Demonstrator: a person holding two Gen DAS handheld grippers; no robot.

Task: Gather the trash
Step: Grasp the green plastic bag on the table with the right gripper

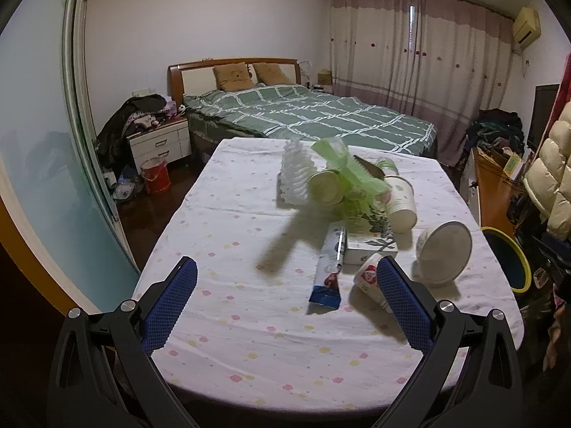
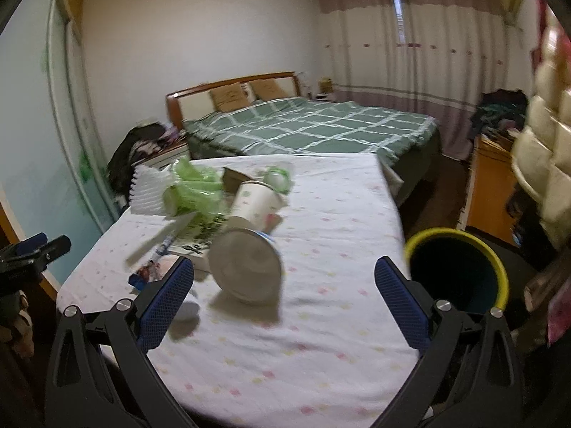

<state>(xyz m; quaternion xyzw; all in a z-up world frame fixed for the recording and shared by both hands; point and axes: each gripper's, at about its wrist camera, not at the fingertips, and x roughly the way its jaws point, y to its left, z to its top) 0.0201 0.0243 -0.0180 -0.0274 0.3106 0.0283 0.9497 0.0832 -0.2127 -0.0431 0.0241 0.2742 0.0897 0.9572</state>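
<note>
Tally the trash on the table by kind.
Paper cups: 3
Round tub: 1
Blue tube: 1
Floral box: 1
Green plastic wrap: 1
White pleated piece: 1
Total: 8, plus half-hidden bits behind the pile that can't be sorted.

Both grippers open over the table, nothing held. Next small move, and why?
Probably ease the right gripper forward onto the tipped white bowl: it lies nearest, roughly between the open fingers, with the yellow-rimmed bin just off the table edge to its right.
</note>
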